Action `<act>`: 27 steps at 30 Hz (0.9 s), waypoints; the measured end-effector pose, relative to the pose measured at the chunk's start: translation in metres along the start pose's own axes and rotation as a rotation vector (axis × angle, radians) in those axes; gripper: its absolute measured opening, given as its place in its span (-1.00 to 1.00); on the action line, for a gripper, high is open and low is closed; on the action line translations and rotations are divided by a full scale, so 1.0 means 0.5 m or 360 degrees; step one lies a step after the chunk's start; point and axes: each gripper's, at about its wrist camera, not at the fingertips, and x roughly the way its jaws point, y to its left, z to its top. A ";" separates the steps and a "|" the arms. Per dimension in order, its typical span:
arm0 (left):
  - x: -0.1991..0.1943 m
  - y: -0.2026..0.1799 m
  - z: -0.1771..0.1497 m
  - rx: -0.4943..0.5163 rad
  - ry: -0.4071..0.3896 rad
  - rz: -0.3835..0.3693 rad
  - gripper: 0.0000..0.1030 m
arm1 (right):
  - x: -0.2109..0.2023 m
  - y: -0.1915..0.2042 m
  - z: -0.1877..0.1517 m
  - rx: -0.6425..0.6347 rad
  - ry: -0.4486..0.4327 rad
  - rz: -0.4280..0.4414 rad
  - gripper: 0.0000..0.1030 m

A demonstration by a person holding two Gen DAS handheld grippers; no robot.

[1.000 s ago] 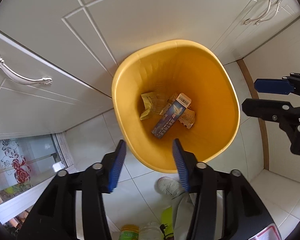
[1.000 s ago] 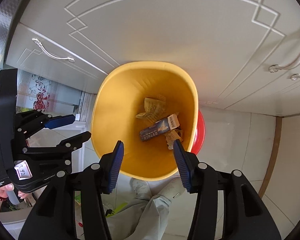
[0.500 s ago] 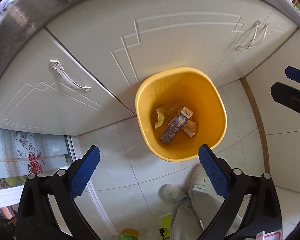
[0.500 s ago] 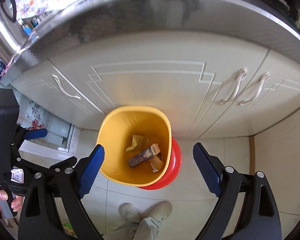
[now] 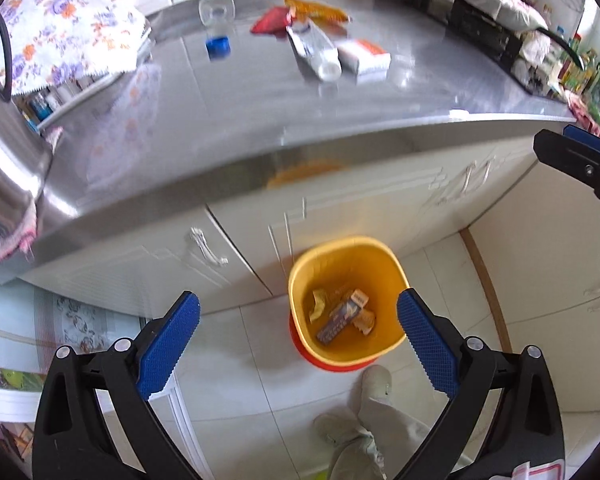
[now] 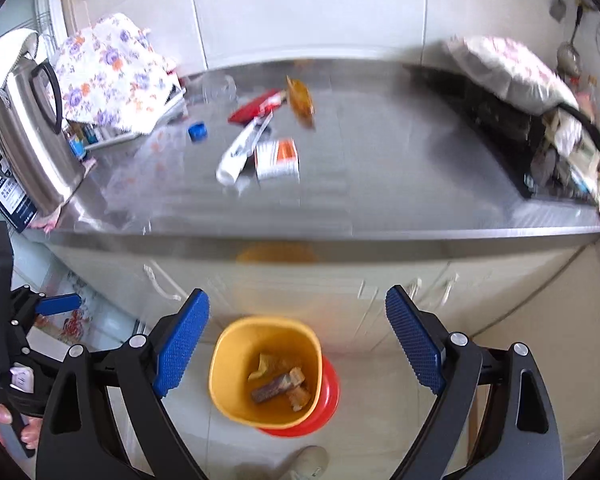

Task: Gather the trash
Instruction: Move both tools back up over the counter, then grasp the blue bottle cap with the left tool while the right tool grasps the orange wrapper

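Steel counter (image 5: 260, 120) across the upper half of both views, shiny and a little blurred, with pale cupboard doors (image 5: 340, 216) below it and light floor tiles (image 5: 240, 360) under those. On the counter near its back edge: a red wrapper (image 6: 256, 106), an orange wrapper (image 6: 300, 100), a white tube (image 6: 240, 148) and a white-and-orange box (image 6: 278, 158) just beside the tube, a blue cap (image 6: 198, 131) to the left of them. At the left end of the counter a steel kettle (image 6: 32, 140) and a flowered cloth (image 6: 108, 76); at the right end a dark stove (image 6: 500, 120) under another cloth. Down on the floor, close against the cupboard doors, a yellow bin (image 5: 346, 300) standing upright on a red base (image 6: 328, 400). Inside the bin, at the bottom, a blue carton (image 5: 340, 318) lying flat with some crumpled yellowish wrappers (image 5: 318, 300) around it. Left gripper (image 5: 298, 340) spread wide, nothing between the blue pads. Right gripper (image 6: 298, 346) also spread wide and empty, well above the bin. A shoe (image 5: 374, 380) and a grey trouser leg on the tiles just in front of the bin.
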 end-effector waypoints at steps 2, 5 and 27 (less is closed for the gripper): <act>-0.009 0.010 0.034 -0.0011 -0.0027 -0.0010 0.91 | 0.003 -0.006 0.034 0.0004 -0.0030 0.0036 0.75; -0.014 0.026 0.093 -0.0041 -0.0062 0.0000 0.91 | 0.024 -0.008 0.097 -0.0023 -0.0060 0.0023 0.76; 0.167 0.152 0.462 -0.0254 -0.0052 0.0110 0.91 | 0.390 -0.046 0.428 -0.0135 0.0127 0.0167 0.76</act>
